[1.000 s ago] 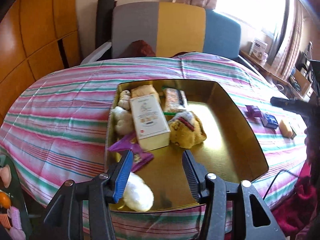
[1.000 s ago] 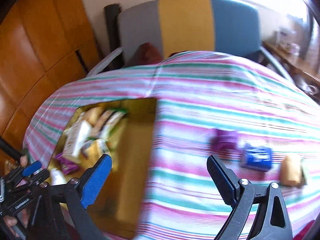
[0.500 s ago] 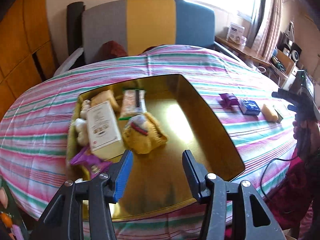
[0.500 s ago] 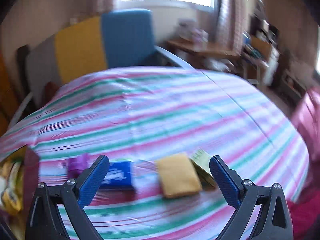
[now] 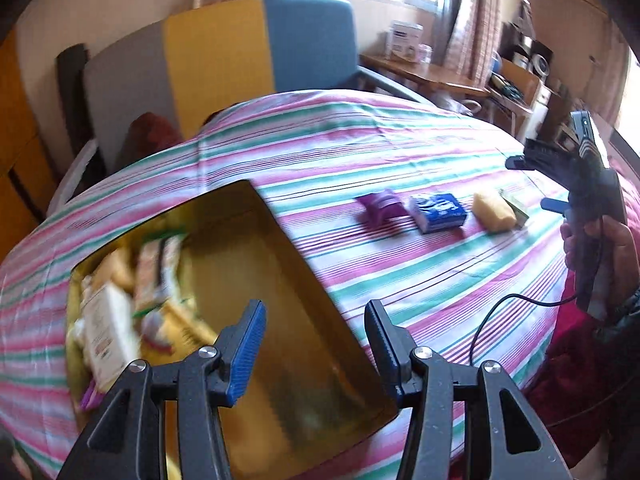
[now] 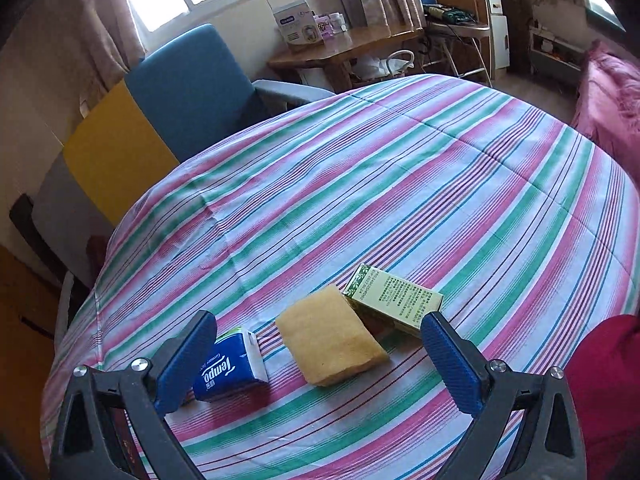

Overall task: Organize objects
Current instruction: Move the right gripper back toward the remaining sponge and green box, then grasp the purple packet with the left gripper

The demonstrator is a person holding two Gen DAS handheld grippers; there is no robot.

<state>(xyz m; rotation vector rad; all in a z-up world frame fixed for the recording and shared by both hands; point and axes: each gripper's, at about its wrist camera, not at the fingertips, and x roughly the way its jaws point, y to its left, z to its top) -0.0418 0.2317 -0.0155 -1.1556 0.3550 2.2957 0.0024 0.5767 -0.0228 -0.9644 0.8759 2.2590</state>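
Observation:
A gold tray (image 5: 304, 280) lies on the striped tablecloth (image 5: 360, 152); a white box (image 5: 108, 332) and blurred snack packs sit in its left part. My left gripper (image 5: 314, 344) is open and empty above the tray's near right corner. To the right lie a purple packet (image 5: 380, 206), a blue Tempo tissue pack (image 5: 438, 210) (image 6: 232, 364), a yellow sponge (image 5: 494, 210) (image 6: 332, 340) and a green box (image 6: 394, 300). My right gripper (image 6: 320, 364) is open and empty just above the sponge; it shows at the right edge of the left wrist view (image 5: 584, 184).
A grey, yellow and blue chair (image 5: 224, 68) stands behind the table. A wooden side table (image 6: 344, 48) with a carton is by the window. A cable (image 5: 508, 312) hangs from the right gripper over the table edge. Red fabric (image 6: 608, 380) is at the near right.
My left gripper has swung right, so the tray slid left in view and the loose items came nearer centre. My right gripper has moved closer over the sponge and green box.

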